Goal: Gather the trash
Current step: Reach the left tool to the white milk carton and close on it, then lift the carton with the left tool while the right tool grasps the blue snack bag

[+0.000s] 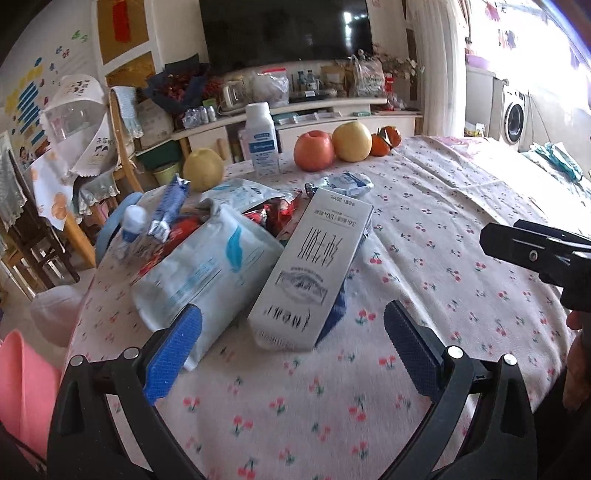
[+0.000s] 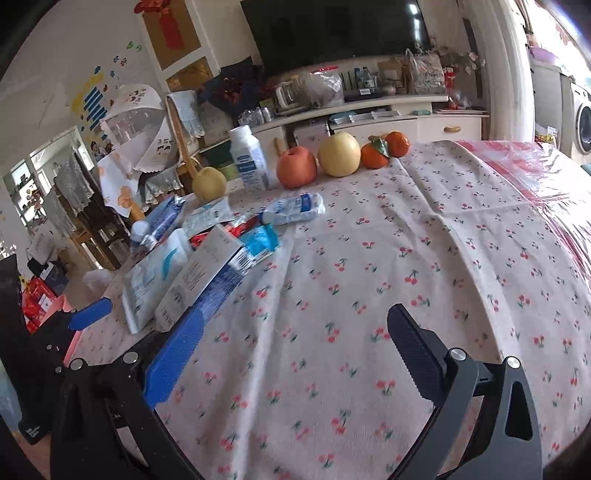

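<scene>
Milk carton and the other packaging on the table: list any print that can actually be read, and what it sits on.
"纯牛奶", seen upside down: milk carton.
"250mL", in the small line near its far end: same carton, only partly legible.
Blue label on the white bottle: too small to read.
Print on the white pouch and the small packet: blurred.

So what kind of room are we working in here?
Most likely the living or dining room of a home. A big dark TV stands over a cluttered media shelf, a washing machine sits off to one side, and the table wears a cherry-print tablecloth.
</scene>
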The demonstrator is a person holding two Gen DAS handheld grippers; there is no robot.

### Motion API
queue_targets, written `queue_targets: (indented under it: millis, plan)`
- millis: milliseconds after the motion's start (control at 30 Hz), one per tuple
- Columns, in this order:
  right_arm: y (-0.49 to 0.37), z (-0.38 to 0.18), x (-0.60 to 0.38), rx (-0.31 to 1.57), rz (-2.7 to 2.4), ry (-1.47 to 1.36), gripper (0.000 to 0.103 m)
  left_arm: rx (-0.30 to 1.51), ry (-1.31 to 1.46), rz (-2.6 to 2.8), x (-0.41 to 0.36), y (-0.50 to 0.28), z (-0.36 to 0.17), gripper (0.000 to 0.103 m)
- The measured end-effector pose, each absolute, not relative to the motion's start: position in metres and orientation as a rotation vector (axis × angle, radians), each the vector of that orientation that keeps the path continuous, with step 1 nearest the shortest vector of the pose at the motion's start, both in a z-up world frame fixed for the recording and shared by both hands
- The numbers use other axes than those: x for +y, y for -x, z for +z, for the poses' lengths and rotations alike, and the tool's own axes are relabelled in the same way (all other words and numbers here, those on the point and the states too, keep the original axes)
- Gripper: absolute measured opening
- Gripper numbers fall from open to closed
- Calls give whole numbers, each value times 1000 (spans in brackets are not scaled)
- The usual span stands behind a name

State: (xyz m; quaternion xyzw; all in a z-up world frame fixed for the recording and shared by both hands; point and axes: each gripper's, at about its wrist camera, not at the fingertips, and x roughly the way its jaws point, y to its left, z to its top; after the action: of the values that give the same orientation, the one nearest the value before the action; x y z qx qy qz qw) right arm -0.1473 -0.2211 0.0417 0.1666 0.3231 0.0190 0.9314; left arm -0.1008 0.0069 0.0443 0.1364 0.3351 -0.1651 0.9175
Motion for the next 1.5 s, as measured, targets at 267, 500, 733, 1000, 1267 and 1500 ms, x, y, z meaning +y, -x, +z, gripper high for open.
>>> queue_targets:
  millis: [267, 500, 733, 1000, 1267, 1500]
  plan:
    - [110, 32, -242, 702, 66, -412, 97, 720, -318, -330, -11, 67, 34, 99]
    - [91, 27, -242, 732, 108, -425, 85, 763, -326, -343, -20, 46, 25, 99]
    - [80, 26, -235, 744, 142, -413, 85, 797, -328, -323, -26, 39, 15, 90]
    - [70, 24, -237, 756, 145, -436, 85, 803, -301, -264, -23, 39, 19, 62]
    - [57, 22, -229, 770, 165, -411, 81, 809, -222, -271, -13, 45, 26, 57]
    - [37, 15, -217, 792, 238, -435, 73, 769, -116, -262, 16, 54, 46, 57]
